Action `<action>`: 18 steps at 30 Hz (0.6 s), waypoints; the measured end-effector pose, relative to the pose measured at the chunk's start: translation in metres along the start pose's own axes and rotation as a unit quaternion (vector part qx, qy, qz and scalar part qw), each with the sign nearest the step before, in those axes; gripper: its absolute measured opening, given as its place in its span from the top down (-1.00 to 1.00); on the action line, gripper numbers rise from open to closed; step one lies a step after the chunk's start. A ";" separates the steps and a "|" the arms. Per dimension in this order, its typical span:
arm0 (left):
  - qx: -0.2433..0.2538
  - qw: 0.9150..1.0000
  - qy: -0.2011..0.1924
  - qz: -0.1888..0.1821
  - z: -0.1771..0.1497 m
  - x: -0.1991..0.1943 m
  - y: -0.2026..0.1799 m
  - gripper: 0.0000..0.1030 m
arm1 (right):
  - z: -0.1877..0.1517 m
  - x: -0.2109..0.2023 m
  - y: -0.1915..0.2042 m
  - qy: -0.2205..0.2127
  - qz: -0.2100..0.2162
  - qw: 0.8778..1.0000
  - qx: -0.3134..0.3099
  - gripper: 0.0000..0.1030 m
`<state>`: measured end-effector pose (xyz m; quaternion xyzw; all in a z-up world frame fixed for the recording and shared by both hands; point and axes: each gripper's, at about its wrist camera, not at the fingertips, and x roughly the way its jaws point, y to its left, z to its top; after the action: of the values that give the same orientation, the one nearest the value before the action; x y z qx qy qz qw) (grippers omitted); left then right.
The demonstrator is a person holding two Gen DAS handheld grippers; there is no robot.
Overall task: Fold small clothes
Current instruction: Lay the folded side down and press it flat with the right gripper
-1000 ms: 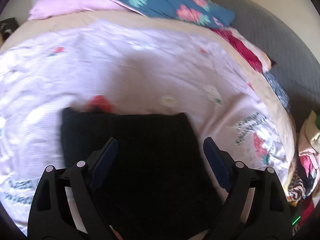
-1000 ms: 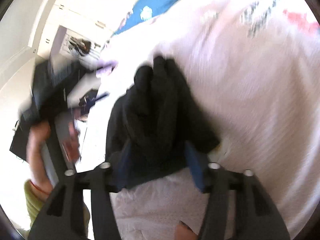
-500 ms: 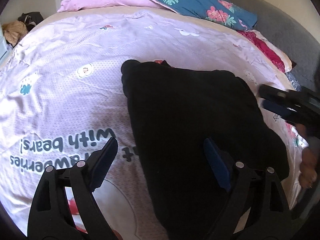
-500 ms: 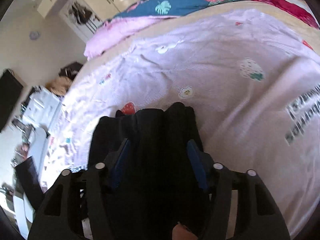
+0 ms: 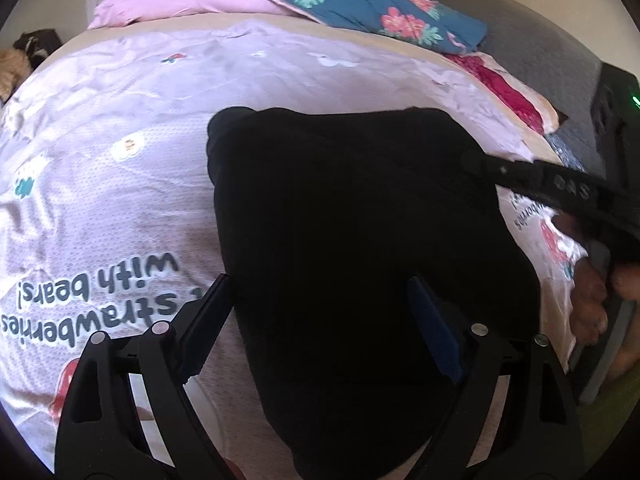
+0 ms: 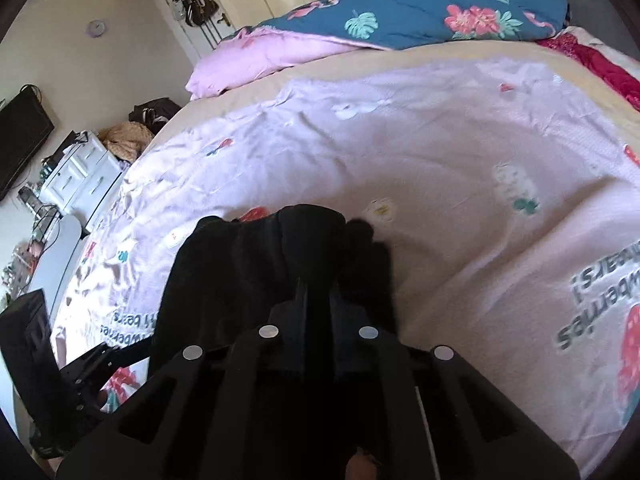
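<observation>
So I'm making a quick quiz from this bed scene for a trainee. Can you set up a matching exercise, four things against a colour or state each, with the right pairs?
Things:
1. left gripper
2. right gripper
3. folded quilt at the far end of the bed
4. bedspread

Colours or states:
A. pale pink, printed with strawberries and upside-down words
B. jaws wide apart, over the near edge of the black garment
C. blue with flowers and leaves
D. jaws shut on a fold of the black garment

Pairs: 1-B, 2-D, 3-C, 4-A
</observation>
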<state>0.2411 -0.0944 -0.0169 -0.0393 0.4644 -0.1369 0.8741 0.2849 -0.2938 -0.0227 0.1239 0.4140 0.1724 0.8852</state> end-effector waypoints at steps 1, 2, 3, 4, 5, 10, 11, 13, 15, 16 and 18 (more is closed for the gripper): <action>0.011 1.000 0.001 0.008 -0.002 0.001 -0.006 -0.56 | 0.001 0.003 -0.004 0.004 0.000 1.000 0.004 0.85; 0.016 1.000 0.002 0.013 -0.003 0.002 -0.008 -0.56 | 0.000 0.008 -0.010 0.012 -0.005 1.000 0.010 0.85; 0.016 1.000 0.002 0.016 -0.003 0.003 -0.010 -0.56 | -0.002 0.014 -0.013 0.019 -0.008 1.000 0.011 0.85; 0.016 1.000 0.003 0.018 -0.004 0.004 -0.011 -0.56 | -0.006 0.021 -0.015 0.023 -0.014 1.000 0.008 0.85; 0.015 1.000 0.005 0.019 -0.004 0.006 -0.011 -0.56 | -0.008 0.025 -0.016 0.025 -0.020 0.999 0.007 0.85; 0.011 1.000 0.009 0.018 -0.005 0.007 -0.010 -0.56 | -0.016 0.024 -0.017 0.014 -0.021 1.000 0.016 0.79; 0.010 1.000 0.009 0.018 -0.006 0.006 -0.009 -0.56 | -0.016 0.020 -0.016 0.012 -0.027 0.999 0.017 0.79; 0.005 1.000 0.009 0.016 -0.006 0.006 -0.008 -0.56 | -0.018 0.009 -0.016 0.003 -0.022 1.000 0.022 0.70; 0.001 1.000 0.010 0.014 -0.009 0.003 -0.005 -0.56 | -0.022 -0.003 -0.016 -0.003 -0.010 0.999 0.032 0.41; -0.003 1.000 0.011 0.012 -0.010 0.002 -0.003 -0.56 | -0.027 -0.013 -0.016 -0.009 0.000 0.999 0.036 0.34; -0.004 1.000 0.011 0.010 -0.013 -0.001 -0.001 -0.56 | -0.036 -0.023 -0.014 -0.010 0.009 0.999 0.033 0.05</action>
<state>0.2293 -0.0938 -0.0232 -0.0369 0.4746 -0.1263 0.8703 0.2459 -0.3134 -0.0341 0.1587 0.4093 0.1658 0.8830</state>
